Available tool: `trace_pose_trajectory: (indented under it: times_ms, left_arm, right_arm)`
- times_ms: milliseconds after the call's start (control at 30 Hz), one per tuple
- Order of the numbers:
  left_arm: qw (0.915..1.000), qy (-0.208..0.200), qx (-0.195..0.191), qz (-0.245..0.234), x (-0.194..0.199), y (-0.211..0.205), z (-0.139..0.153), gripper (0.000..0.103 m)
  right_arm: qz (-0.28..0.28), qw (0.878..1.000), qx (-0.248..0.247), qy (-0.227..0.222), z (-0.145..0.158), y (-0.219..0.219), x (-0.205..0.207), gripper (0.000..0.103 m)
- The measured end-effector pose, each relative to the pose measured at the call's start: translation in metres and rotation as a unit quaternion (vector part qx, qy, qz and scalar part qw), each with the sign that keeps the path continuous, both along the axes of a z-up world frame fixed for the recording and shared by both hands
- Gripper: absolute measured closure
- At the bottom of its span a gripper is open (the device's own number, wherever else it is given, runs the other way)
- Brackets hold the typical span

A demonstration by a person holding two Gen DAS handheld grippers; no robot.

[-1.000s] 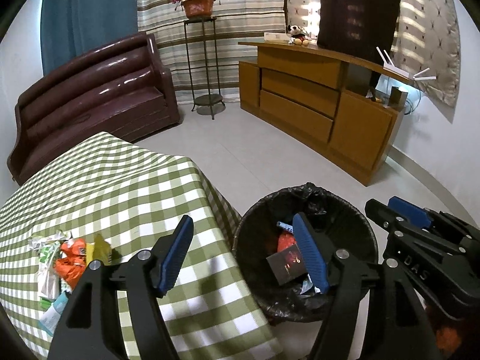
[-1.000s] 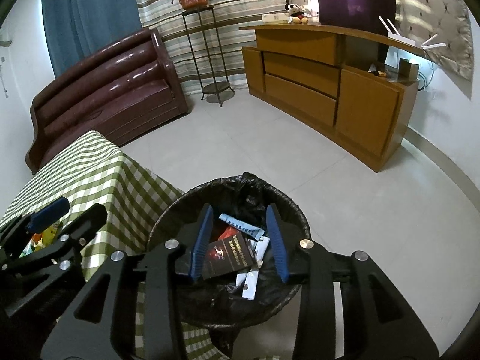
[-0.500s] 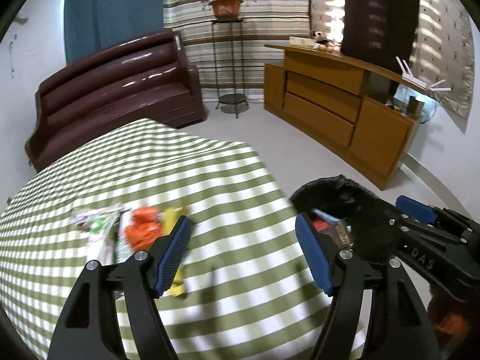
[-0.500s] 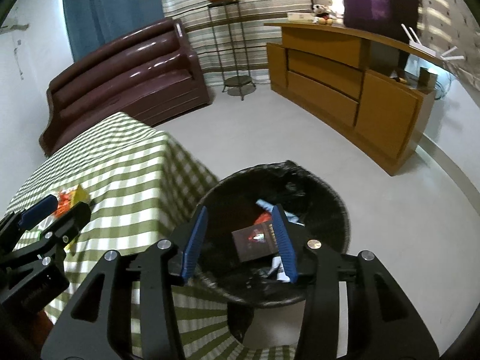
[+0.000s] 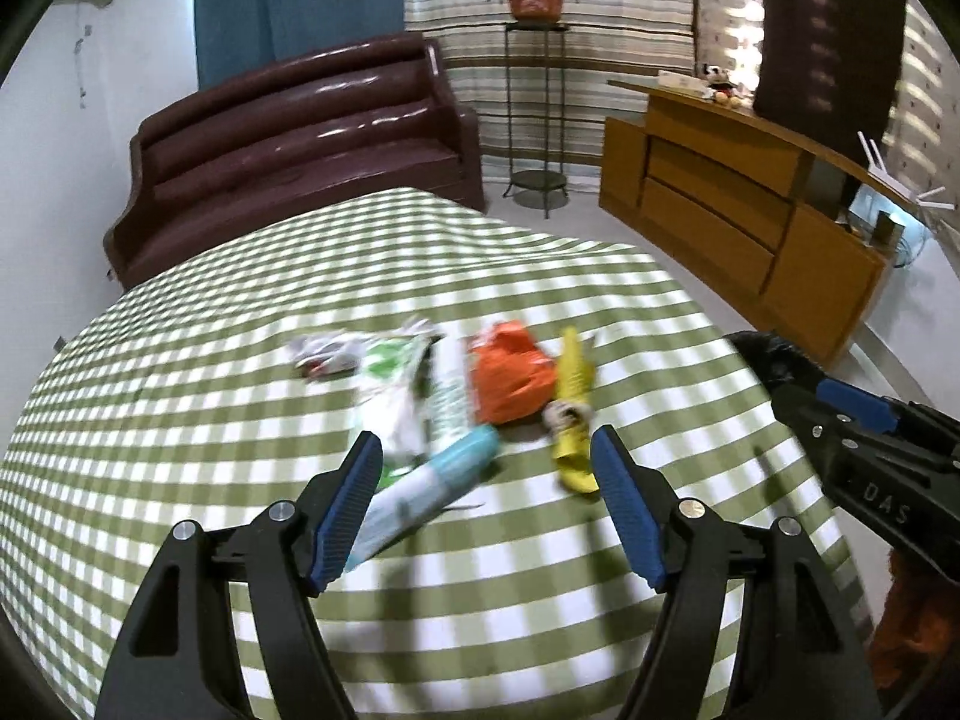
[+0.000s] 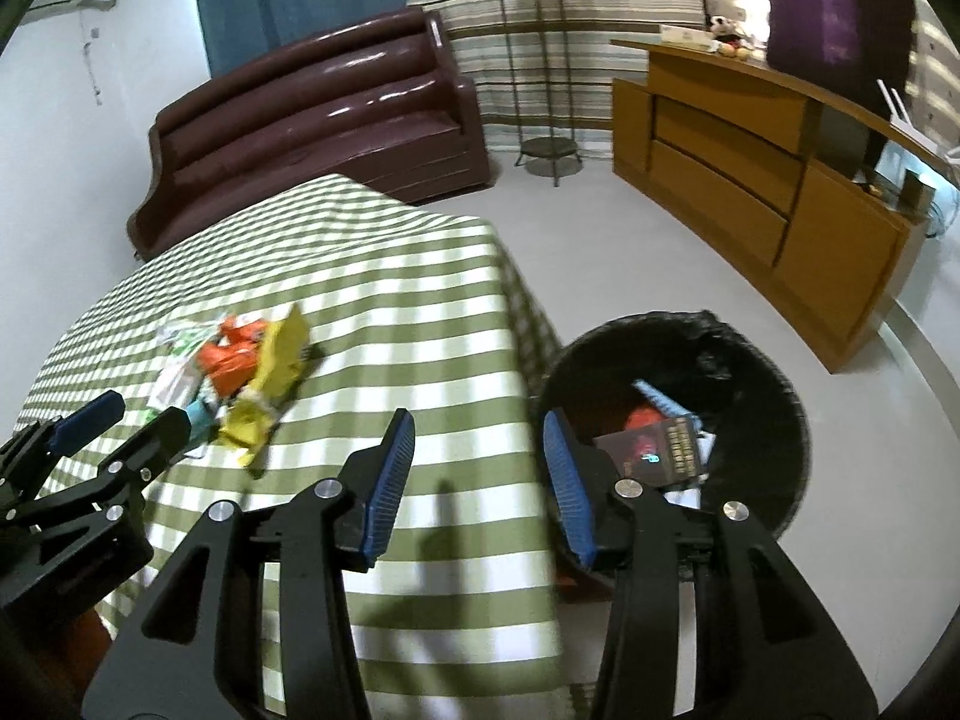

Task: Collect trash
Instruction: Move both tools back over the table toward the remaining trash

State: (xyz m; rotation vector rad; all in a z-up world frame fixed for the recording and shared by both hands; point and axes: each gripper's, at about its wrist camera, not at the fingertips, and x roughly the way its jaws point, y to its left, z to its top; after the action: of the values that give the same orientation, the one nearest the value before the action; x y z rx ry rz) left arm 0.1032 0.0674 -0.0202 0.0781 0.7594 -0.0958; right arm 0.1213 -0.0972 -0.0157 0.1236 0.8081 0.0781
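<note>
The trash pile (image 5: 462,384) lies on the table (image 5: 180,420), which is covered with a green-and-white checked cloth. The pile consists of an orange wrapper (image 5: 510,378), a yellow wrapper (image 5: 573,414), a pale blue tube-shaped pack (image 5: 426,486), and white-and-green wrappers (image 5: 390,390); all items touch or overlap. Detail is blurred in both views.

The left gripper (image 5: 486,504) is held above the table, pointing forward and slightly down at the pile. Its jaws are spread wide and hold nothing. The pale blue pack lies in line with the gap, its near end just beside the left finger; the yellow wrapper sits just inside the right finger. Contact cannot be confirmed.

The right gripper (image 6: 474,474) is held above the table's right edge, jaws spread and empty. The pile (image 6: 240,378) lies well to its left.

The bin (image 6: 750,360), lined with a black bag, stands on the floor touching or just beside the table's corner. It contains a dark booklet (image 6: 654,444), a red item (image 6: 642,417) and a light blue strip (image 6: 657,399)
</note>
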Motion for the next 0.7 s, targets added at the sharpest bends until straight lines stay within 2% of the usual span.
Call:
trace_pose_trajectory:
  times_ms: [400, 700]
  left_arm:
    - [0.9997, 0.022, 0.001, 0.008, -0.002, 0.037, -0.012, 0.033]
    - [0.9989, 0.045, 0.001, -0.012, 0.003, 0.046, -0.020, 0.033]
  right_arm:
    - [0.027, 1.000, -0.001, 0.012, -0.004, 0.044, 0.006, 0.059]
    - [0.036, 0.999, -0.003, 0.016, -0.005, 0.054, 0.010, 0.059]
